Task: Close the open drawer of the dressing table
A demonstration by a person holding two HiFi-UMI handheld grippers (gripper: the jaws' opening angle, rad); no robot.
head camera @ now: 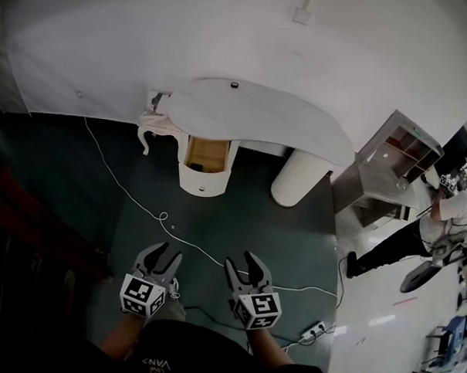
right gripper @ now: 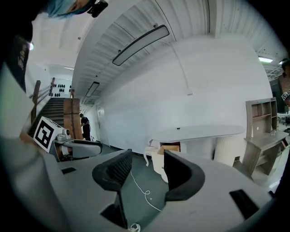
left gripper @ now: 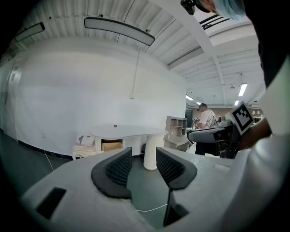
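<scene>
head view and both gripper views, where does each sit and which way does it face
Head view: on the person's head, looking steeply down at floor and dressing table ahead; left claw, right claw and forearms show.
Left gripper view: on the left claw, facing the table along its open jaws; right claw shows at right.
Right gripper view: on the right claw, facing likewise; left claw shows at left.
All three share the open drawer.

Left hand-held gripper, jaws apart, faces the dressing table with open drawer.
</scene>
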